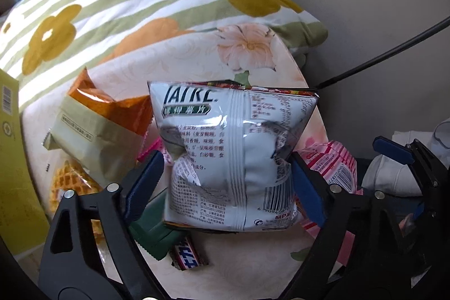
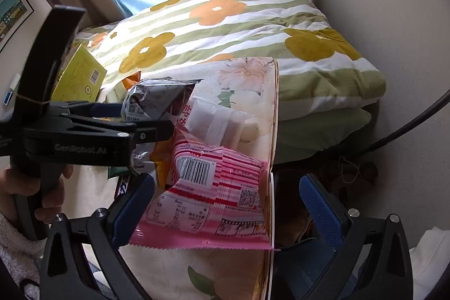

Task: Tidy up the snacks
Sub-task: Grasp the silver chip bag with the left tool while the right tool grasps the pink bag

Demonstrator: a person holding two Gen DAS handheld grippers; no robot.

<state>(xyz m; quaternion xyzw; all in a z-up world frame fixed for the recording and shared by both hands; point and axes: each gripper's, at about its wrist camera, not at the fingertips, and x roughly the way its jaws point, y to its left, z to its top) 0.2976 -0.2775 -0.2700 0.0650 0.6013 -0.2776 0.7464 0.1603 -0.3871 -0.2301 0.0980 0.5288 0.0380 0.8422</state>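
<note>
Left gripper [image 1: 226, 173] is pinching a puffy white chip bag [image 1: 233, 156] w/ glossy crinkled foil, back seam running down the middle, barcode near the bottom edge; both blue rubbery pads [image 1: 143, 182] dent its sides. From the right wrist view the same bag [image 2: 153, 100] looks silvery and creased, held up off the surface by the left gripper [image 2: 157, 118], black plastic frame, a hand [image 2: 25, 187] round its handle.

Right gripper [image 2: 225, 211] is spread wide, nothing between the fingers [image 2: 135, 208]; a flat pink-and-white striped packet [image 2: 222, 193] w/ zigzag crimped edge lies just ahead of it, its left end near the left finger — touching or not, can't tell. A clear/white wrapped pack [image 2: 222, 120] sits behind it.

All this rests on a pale floral-print surface [image 1: 247, 266] w/ a hard rim; can't tell if counter or tray. Other snacks there: orange foil bag [image 1: 112, 106], matte beige pouch [image 1: 84, 142] lying over it, waffle pack [image 1: 70, 184], dark green packet [image 1: 153, 232], small choc bar [image 1: 188, 255], yellow cardboard box [image 1: 11, 159] at left edge. Behind: a soft quilted duvet [image 2: 225, 27], green stripes and orange/mustard flowers.
</note>
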